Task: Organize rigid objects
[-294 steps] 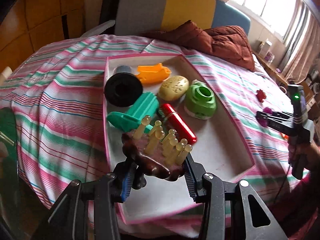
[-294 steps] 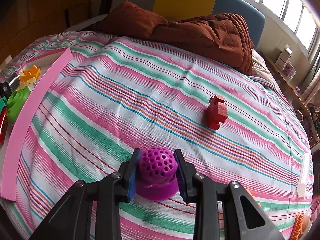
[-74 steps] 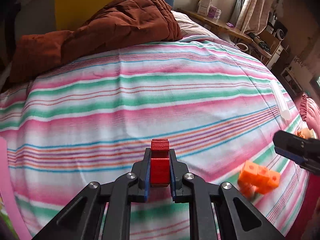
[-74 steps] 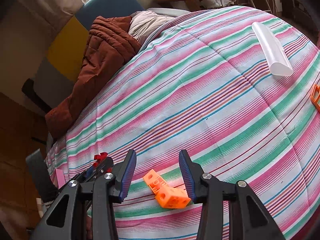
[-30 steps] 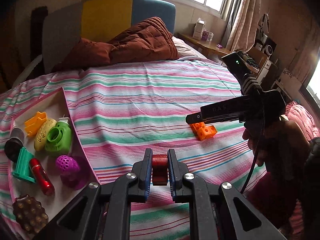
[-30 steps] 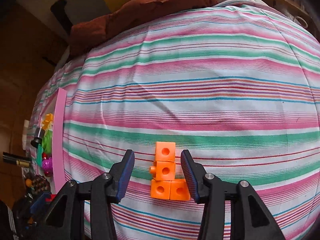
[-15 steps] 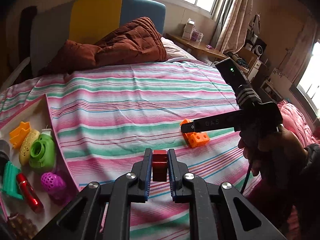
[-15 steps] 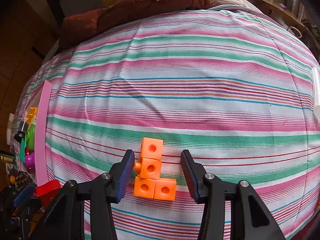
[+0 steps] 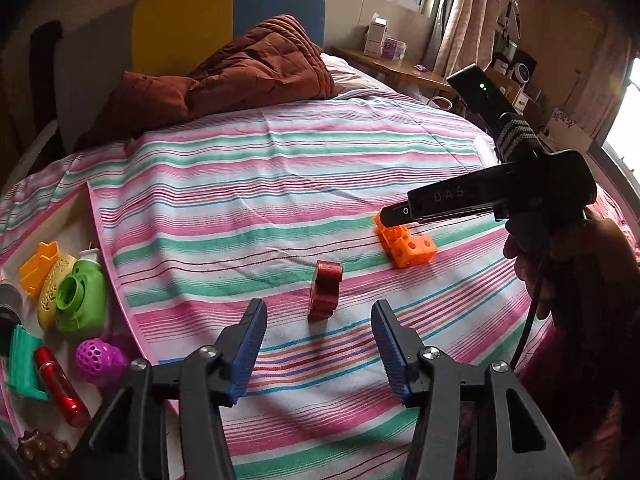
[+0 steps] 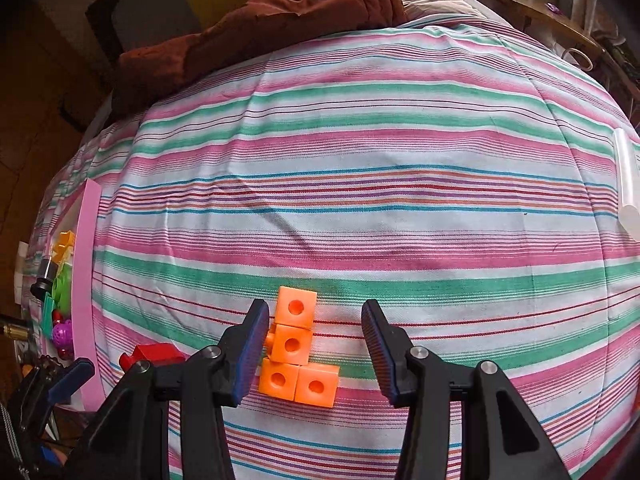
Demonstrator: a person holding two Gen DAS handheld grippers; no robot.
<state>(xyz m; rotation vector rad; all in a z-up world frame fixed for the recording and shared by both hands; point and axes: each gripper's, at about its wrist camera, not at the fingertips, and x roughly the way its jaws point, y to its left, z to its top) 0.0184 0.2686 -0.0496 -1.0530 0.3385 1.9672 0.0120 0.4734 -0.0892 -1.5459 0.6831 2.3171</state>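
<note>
A red block (image 9: 325, 296) stands on the striped bedspread just ahead of my left gripper (image 9: 319, 312). The left jaws are opening, and the pads no longer touch the block. In the right wrist view the same red block (image 10: 154, 354) shows at the lower left. My right gripper (image 10: 315, 320) stands open over an orange piece of joined cubes (image 10: 298, 354). That piece lies between the fingers with a gap on the right side. In the left wrist view the right gripper (image 9: 394, 216) hangs above the orange cubes (image 9: 408, 246), held by a hand.
A pink-rimmed tray (image 9: 96, 216) at the left holds a green piece (image 9: 80, 300), a purple ball (image 9: 98, 356), a red cylinder (image 9: 60, 392) and other items. A brown quilt (image 9: 240, 68) lies at the bed's head. A white tube (image 10: 626, 184) lies far right.
My left jaws have opened and let go of the red block, which now rests on the bedspread. The right gripper stays open over the orange cubes.
</note>
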